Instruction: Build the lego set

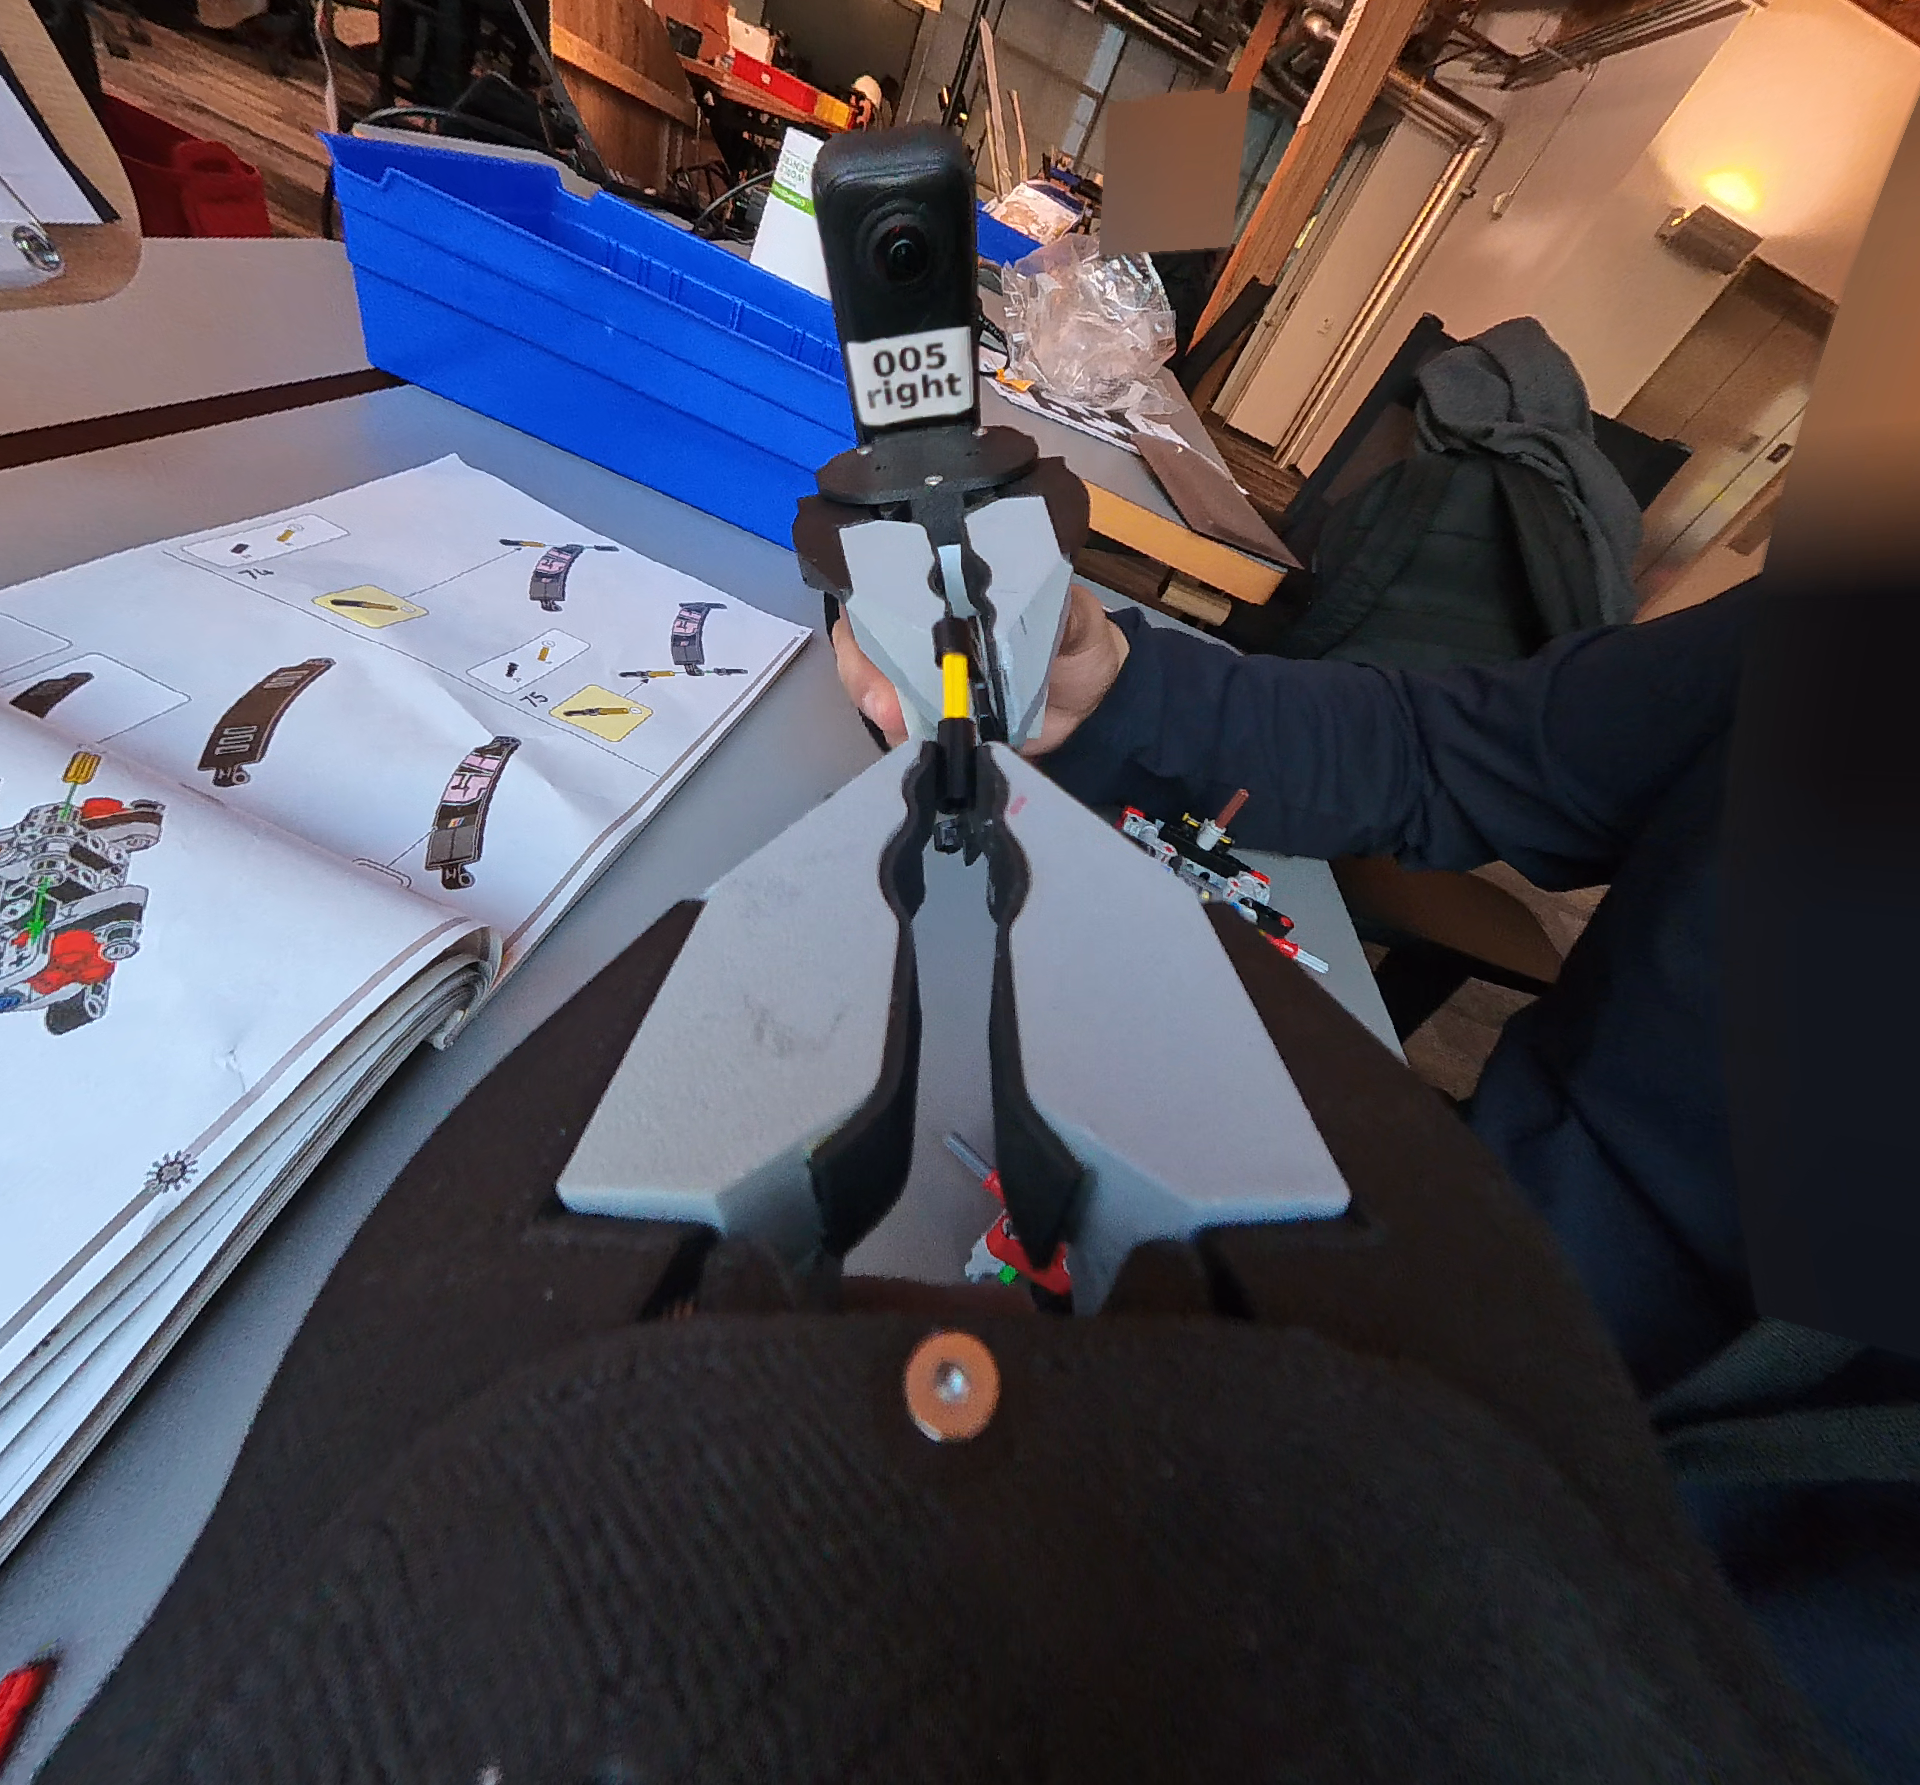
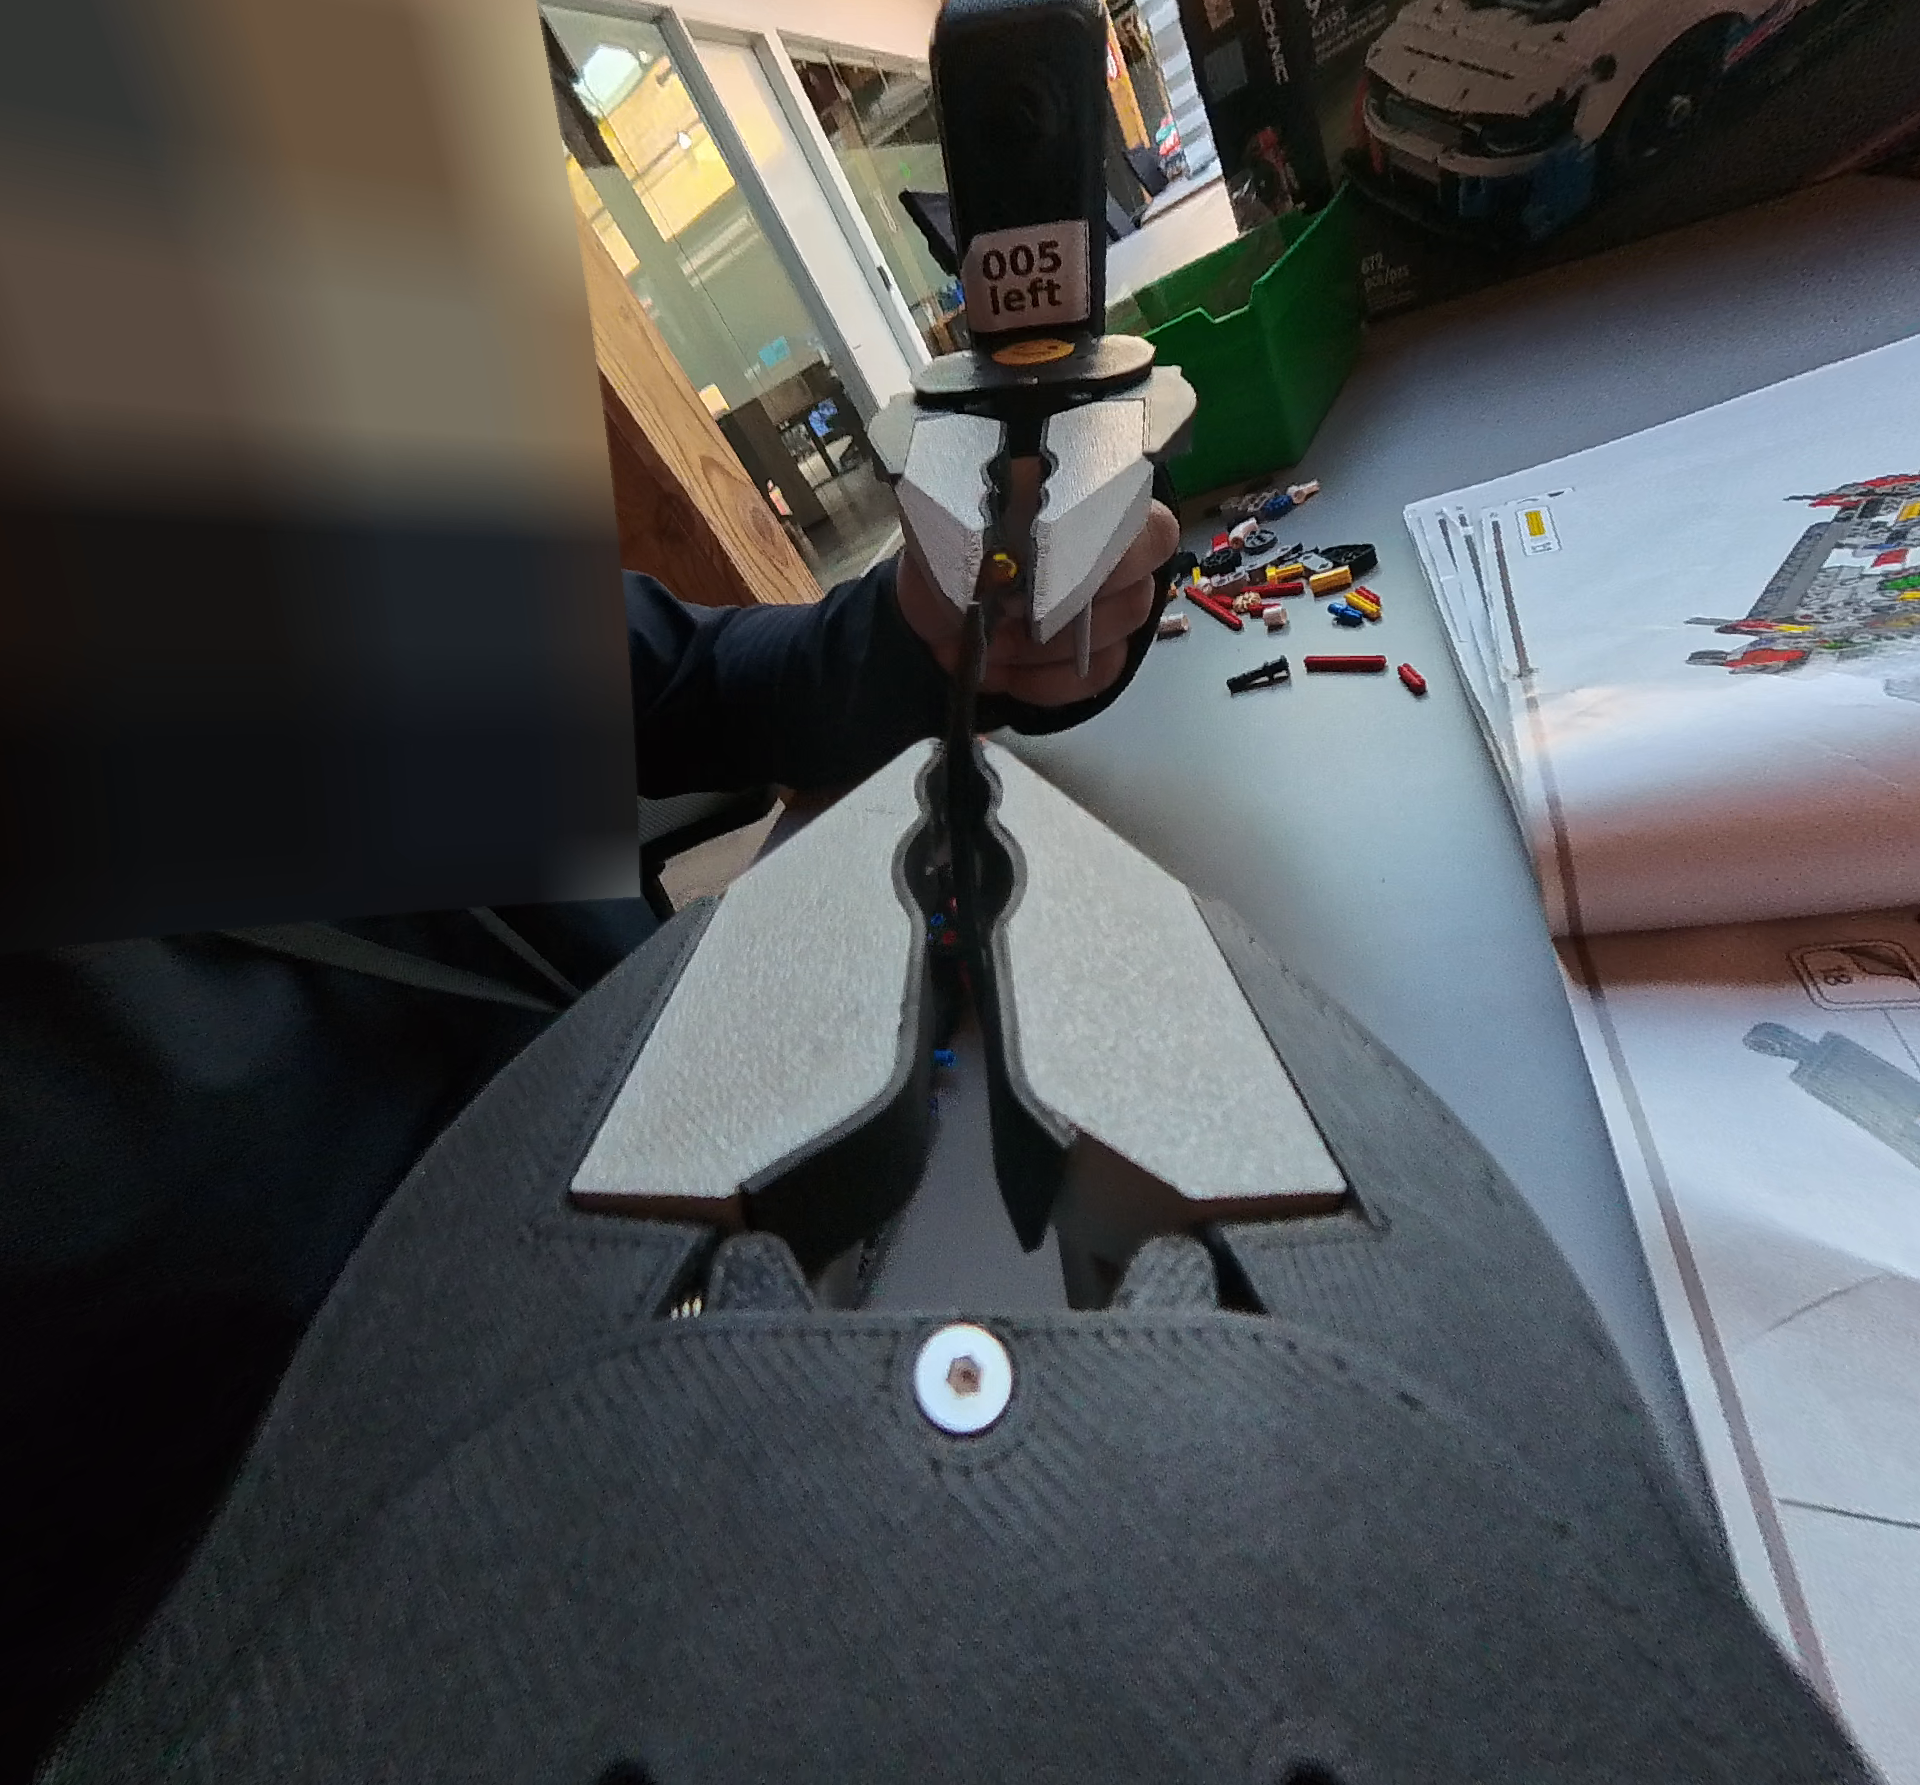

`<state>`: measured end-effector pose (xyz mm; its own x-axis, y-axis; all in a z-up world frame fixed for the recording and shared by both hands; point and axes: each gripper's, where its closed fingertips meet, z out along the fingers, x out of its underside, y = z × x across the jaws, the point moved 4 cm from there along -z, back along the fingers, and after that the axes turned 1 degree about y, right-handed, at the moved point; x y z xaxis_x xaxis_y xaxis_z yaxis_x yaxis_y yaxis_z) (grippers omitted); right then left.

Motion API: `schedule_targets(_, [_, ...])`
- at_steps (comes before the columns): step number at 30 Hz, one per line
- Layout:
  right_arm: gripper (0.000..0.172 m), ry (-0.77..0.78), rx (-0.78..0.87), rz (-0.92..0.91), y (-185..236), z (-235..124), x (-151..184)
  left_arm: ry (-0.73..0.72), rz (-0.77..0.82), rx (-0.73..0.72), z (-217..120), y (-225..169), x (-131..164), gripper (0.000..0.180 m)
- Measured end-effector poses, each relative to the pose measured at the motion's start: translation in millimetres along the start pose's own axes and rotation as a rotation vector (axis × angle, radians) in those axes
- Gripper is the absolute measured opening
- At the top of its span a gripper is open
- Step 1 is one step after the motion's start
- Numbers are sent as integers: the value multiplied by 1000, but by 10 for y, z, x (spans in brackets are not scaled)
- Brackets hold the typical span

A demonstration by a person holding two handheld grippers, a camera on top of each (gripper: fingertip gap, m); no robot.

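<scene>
While the two grippers are facing each other tip to tip above the grey table (image 1: pixel 260 447), left gripper (image 1: pixel 951 779) is pinching the black end of a yellow-and-black axle pin (image 1: pixel 953 686), jaws narrow; right gripper (image 2: pixel 961 769) is clamping a thin black curved panel (image 2: pixel 968 696), edge-on, w/ instruction booklet (image 1: pixel 312 800) lying open alongside.

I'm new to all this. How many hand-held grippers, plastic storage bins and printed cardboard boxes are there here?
Hand-held two-finger grippers: 2 (left gripper, right gripper)
Plastic storage bins: 2 (blue bin, green bin)
Dark cardboard box printed with a white car: 1
Total: 5
</scene>
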<state>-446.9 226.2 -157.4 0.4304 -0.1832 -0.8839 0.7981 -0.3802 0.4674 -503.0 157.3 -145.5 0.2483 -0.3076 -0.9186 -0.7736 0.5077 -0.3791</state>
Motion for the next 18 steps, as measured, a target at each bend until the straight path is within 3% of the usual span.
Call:
schedule_targets(11, [0, 140, 26, -52, 56, -34, 84, 76, 38, 0, 77, -49, 92, 4])
schedule_targets(14, [8, 161, 47, -55, 52, -36, 92, 101, 43, 0, 114, -59, 131, 4])
schedule_targets(18, [0, 179, 43, -43, 22, -5, 160, 138, 37, 3, 194, -55, 226, 4])
